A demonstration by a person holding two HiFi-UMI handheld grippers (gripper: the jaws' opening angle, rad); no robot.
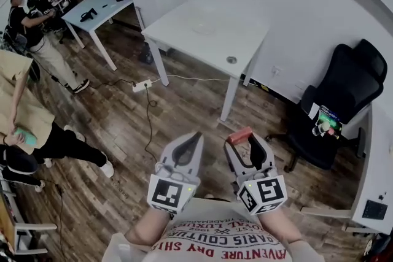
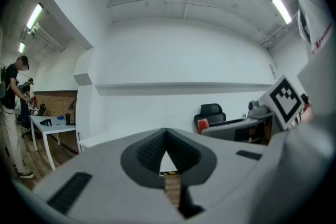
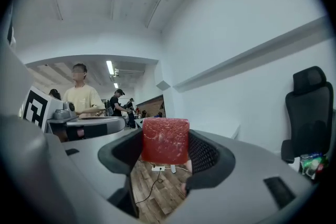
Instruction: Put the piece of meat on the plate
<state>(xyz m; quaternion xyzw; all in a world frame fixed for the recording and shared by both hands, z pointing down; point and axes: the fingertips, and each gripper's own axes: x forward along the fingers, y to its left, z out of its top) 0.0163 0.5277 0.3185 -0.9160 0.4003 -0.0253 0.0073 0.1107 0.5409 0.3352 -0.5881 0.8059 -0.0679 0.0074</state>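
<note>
A red block of meat [image 3: 165, 140] sits between the fingertips of my right gripper [image 3: 166, 147], which is shut on it with its jaws wide apart. From the head view the meat [image 1: 239, 134] shows at the tip of that gripper [image 1: 241, 139], held level above the wooden floor. My left gripper [image 1: 194, 137] hangs beside it on the left, shut, with nothing in it; its fingertips [image 2: 166, 132] meet. A pale plate [image 1: 202, 24] shows faintly on the white table [image 1: 178, 34] ahead, well beyond both grippers.
A black office chair [image 1: 344, 101] stands to the right by the wall. A power strip [image 1: 142, 85] and its cable lie on the floor in front of the table. People stand at the left near another white table [image 1: 98, 9].
</note>
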